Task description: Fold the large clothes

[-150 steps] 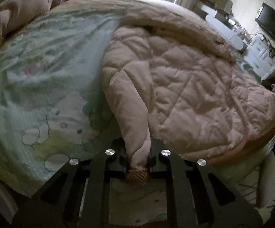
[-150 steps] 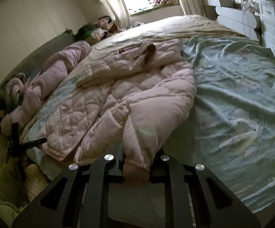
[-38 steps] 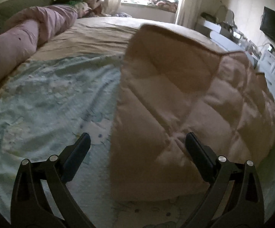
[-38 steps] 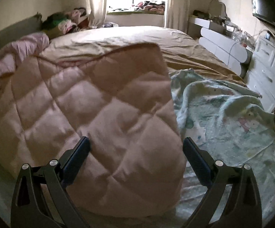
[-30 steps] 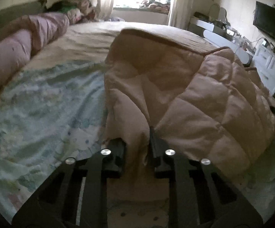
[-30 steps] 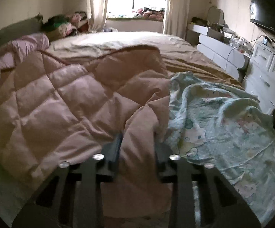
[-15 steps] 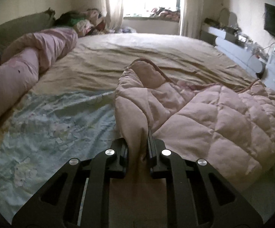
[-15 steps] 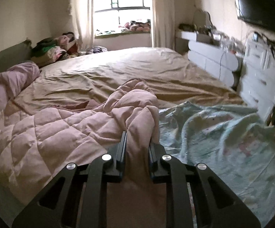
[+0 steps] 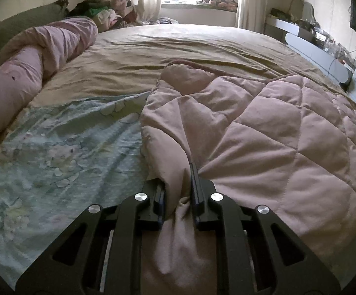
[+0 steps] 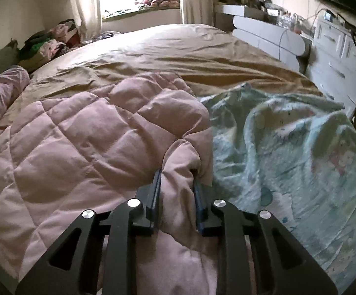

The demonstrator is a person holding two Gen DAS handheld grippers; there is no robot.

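A pink quilted jacket (image 9: 264, 135) lies folded on the bed, filling the right half of the left wrist view and the left half of the right wrist view (image 10: 79, 135). My left gripper (image 9: 178, 179) is shut on a bunched fold at the jacket's near left edge. My right gripper (image 10: 176, 179) holds a thicker bunch at the near right edge. Its jaws are opening, and the fabric still fills the gap and touches both pads. The fingertips are partly buried in fabric.
A pale green cartoon blanket (image 9: 55, 147) lies under the jacket and spreads out on both sides (image 10: 288, 159). Beyond is a tan sheet (image 9: 178, 49), with a rolled pink duvet (image 9: 30, 56) far left. White drawers (image 10: 337, 56) stand right of the bed.
Both grippers went from wide open over the jacket to shut on bunches of its near edge. The jacket has since slid and settled lower, so more tan sheet shows behind it.
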